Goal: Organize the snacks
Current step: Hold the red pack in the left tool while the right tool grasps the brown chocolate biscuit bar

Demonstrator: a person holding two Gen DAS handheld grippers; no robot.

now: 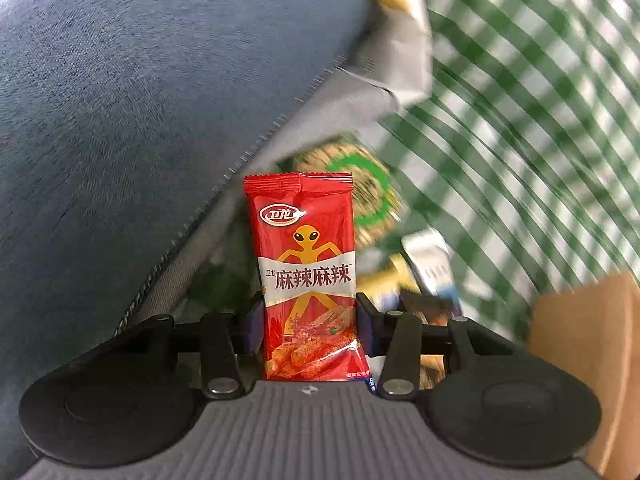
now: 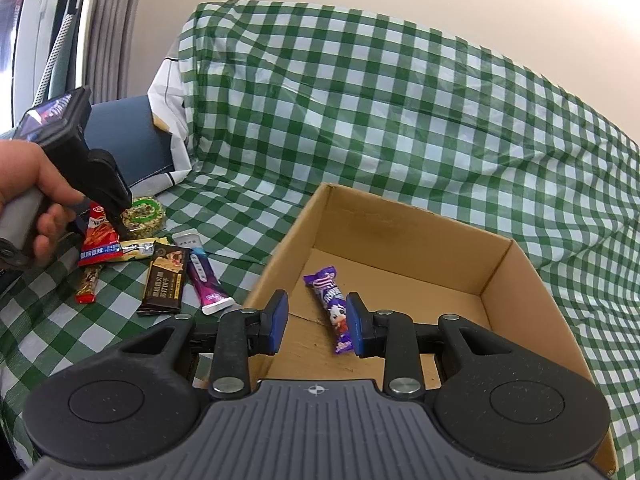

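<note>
My left gripper (image 1: 308, 312) is shut on a red spicy-snack packet (image 1: 306, 272), which stands upright between the pads. From the right wrist a hand (image 2: 24, 184) holds this left gripper (image 2: 116, 216) with the red packet (image 2: 100, 236) low over the snack pile. My right gripper (image 2: 316, 320) is open over the near edge of a cardboard box (image 2: 400, 232). Nothing is between its blue pads. A purple candy bar (image 2: 334, 304) lies on the box floor below them.
On the green-checked cloth (image 2: 400, 120), left of the box, lie a round green-ringed snack (image 2: 144, 216), a yellow packet (image 2: 138, 248), a dark brown bar (image 2: 164, 280), a purple-white sachet (image 2: 206, 276) and a small red-gold candy (image 2: 88, 284). A blue cushion (image 2: 128, 140) and a white bag (image 2: 168, 92) sit behind.
</note>
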